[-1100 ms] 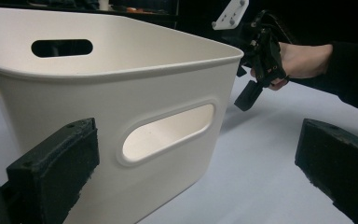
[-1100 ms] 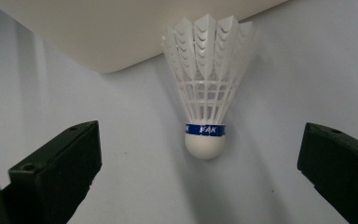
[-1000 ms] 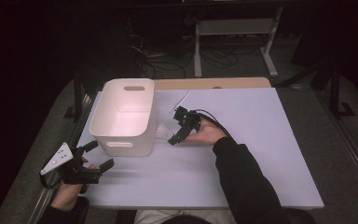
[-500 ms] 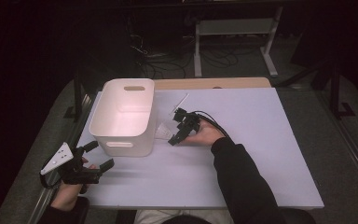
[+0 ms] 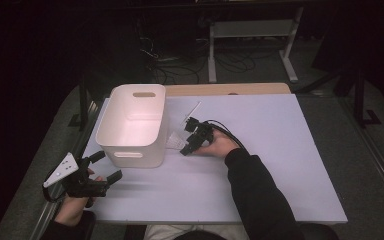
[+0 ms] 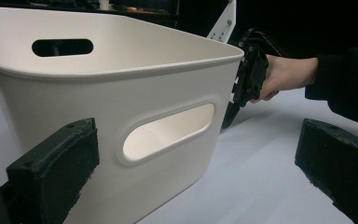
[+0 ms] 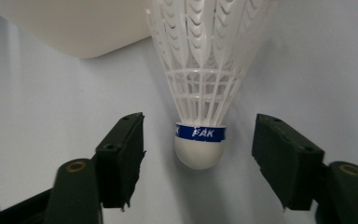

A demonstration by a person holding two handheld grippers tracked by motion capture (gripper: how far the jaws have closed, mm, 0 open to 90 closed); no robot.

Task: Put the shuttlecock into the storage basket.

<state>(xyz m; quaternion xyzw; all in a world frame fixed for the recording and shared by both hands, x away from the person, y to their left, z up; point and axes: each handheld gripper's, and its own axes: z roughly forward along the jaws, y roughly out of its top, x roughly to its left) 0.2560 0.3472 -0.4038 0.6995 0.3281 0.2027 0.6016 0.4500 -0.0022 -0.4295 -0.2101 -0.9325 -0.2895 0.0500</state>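
**Closing in on a shuttlecock**

Lying on the pale tabletop (image 5: 290,165), at three o'clock of the white bin (image 5: 132,127): a shuttlecock (image 7: 200,84), white feathered skirt, rounded white cork, blue band lettered "FAK". Sitting between the right gripper (image 7: 198,161) jaws, just now closing, pads not touching. Left gripper (image 5: 100,167) resting spread wide.
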